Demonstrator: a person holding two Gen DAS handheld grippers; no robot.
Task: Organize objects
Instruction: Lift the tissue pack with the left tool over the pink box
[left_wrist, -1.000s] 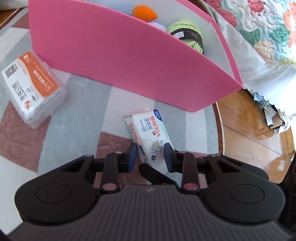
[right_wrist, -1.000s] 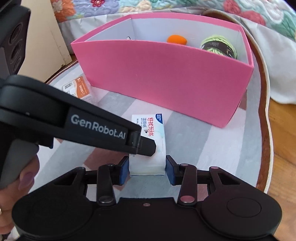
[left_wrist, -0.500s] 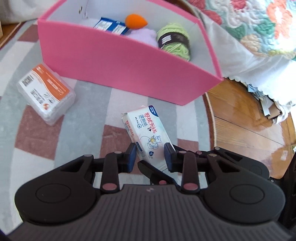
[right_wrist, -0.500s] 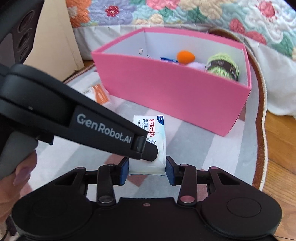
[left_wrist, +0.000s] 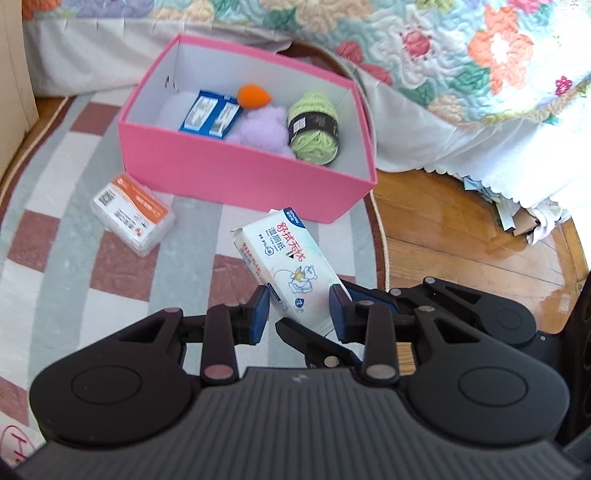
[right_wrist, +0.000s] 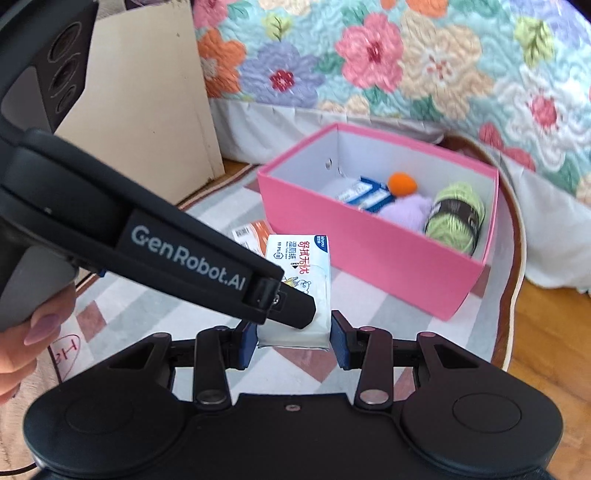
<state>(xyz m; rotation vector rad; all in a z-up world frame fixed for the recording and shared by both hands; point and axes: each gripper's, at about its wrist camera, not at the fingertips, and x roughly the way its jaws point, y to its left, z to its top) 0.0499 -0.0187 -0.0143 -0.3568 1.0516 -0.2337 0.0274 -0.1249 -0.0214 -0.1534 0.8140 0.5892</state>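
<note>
Four in box: yarn ball (left_wrist: 314, 127), orange sponge (left_wrist: 255, 96), blue packet (left_wrist: 212, 114) and purple fluff (left_wrist: 264, 129) sit inside my pink box (left_wrist: 243, 177).
Right gripper (right_wrist: 293, 338): jaws clamped on the wipes pack (left_wrist: 286, 271), lifted clear of the rug (left_wrist: 74, 258), just short of the box.
Left gripper (left_wrist: 297, 314): jaws apart, straddling the pack, whether touching I can't tell.
Left to do: pack into box, then the orange-label case (left_wrist: 133, 216) lying beside it.

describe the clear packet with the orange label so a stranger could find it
Start at the pink box on the striped rug. The clear packet lies on the rug just outside the box's front corner, left of the white wipes pack; only it has an orange label.
</note>
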